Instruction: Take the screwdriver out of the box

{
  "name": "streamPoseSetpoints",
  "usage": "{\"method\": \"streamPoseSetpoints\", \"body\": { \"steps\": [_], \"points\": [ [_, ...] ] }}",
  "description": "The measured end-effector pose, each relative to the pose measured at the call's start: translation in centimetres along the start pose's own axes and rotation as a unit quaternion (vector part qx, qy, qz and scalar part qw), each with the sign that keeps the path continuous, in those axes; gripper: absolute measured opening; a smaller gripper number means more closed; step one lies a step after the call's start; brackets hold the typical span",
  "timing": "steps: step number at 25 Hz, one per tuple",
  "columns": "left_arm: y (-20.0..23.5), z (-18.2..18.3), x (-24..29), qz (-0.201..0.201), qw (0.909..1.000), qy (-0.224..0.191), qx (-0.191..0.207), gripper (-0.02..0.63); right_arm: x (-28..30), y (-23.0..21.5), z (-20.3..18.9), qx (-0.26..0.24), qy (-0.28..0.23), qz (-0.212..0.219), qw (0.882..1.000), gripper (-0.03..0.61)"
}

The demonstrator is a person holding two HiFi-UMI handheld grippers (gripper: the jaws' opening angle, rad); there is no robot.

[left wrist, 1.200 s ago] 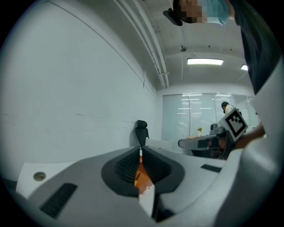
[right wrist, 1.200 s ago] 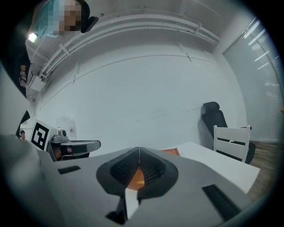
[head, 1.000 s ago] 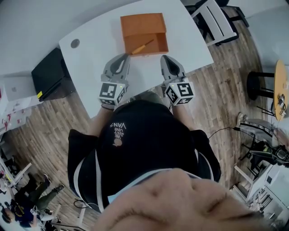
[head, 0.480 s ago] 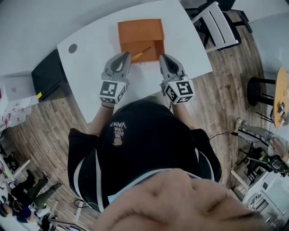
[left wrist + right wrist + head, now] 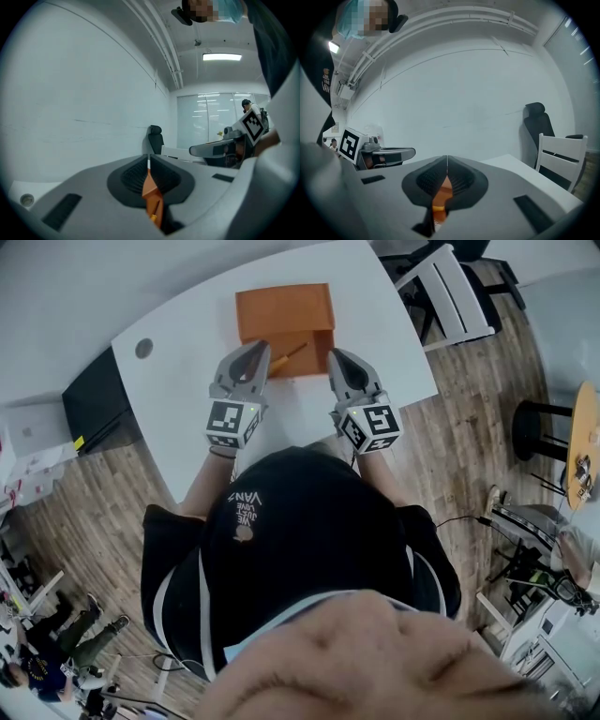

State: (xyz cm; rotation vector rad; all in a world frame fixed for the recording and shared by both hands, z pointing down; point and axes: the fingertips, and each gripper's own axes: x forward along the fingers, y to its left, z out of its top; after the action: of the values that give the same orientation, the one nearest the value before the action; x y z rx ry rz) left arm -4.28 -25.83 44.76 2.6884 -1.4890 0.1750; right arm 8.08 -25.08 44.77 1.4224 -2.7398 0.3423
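An orange box (image 5: 284,313) lies open on the white table (image 5: 187,381), its lid folded back on the far side. Inside its tray lies a screwdriver (image 5: 289,355) with a yellow-orange handle, set slantwise. My left gripper (image 5: 256,351) hovers at the box's near left corner, jaws shut and empty. My right gripper (image 5: 337,359) hovers at the box's near right corner, also shut with nothing in it. In the left gripper view the orange box (image 5: 152,199) shows through the slit between the closed jaws. The right gripper view shows the orange box (image 5: 439,197) the same way.
A round cable hole (image 5: 143,349) sits in the table at the left. A white chair (image 5: 450,292) stands at the right of the table. A black cabinet (image 5: 94,399) is beside the table's left edge. A black stool (image 5: 534,418) stands on the wooden floor at far right.
Both grippers have moved forward toward the box, from the near table edge to its front corners. Both stay shut.
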Motion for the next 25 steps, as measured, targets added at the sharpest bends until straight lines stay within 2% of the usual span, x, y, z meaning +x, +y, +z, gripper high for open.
{"method": "streamPoseSetpoints", "body": {
  "steps": [20,25],
  "points": [
    [1.0,-2.0,3.3,0.001,0.9994,0.036,-0.004,0.028,2.8,-2.1,-0.4,0.011,0.007,0.006,1.000,0.012],
    [0.6,-4.1,4.5,-0.029,0.9961,0.083,0.007,0.028,3.0,-2.2,-0.6,0.013,0.010,0.005,1.000,0.012]
  ]
}}
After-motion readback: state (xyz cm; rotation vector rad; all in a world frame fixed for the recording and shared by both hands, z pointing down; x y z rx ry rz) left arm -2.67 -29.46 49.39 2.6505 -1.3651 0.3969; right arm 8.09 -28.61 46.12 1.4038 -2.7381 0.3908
